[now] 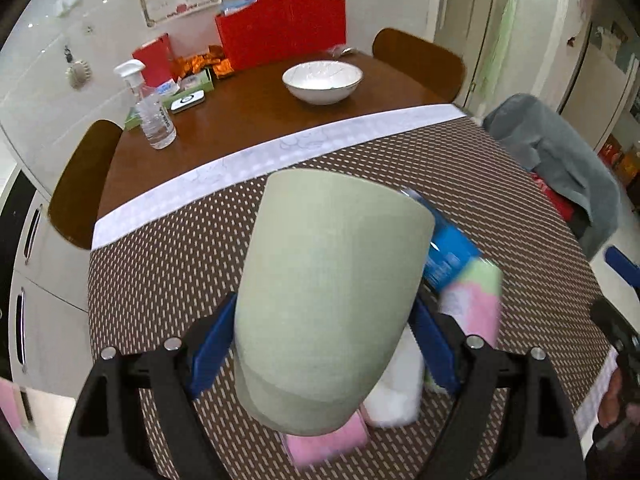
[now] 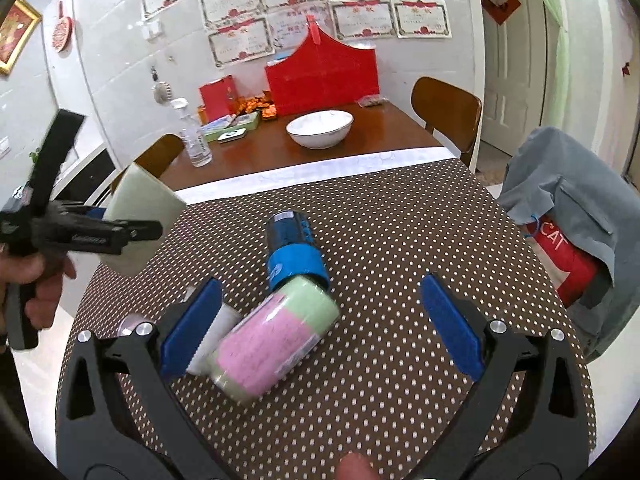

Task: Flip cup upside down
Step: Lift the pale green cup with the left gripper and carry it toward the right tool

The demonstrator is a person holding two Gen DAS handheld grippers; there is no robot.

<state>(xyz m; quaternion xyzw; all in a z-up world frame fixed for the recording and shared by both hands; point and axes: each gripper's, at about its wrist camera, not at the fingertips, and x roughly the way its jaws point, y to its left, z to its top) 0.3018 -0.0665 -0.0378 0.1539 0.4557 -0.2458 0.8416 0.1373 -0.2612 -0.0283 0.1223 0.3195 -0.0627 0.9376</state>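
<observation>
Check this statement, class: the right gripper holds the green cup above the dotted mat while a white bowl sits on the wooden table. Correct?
Wrong hand: the left gripper holds the green cup, as the left wrist view shows. The rest stands.

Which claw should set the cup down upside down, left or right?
Left. The left claw already grips the green cup, lifted off the dotted mat. The right claw is open, hovering over lying cans.

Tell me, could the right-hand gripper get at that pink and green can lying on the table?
Probably yes. The right gripper is open, its fingers either side of the pink and green can, with nothing over it; a blue can only touches its far end.
</observation>
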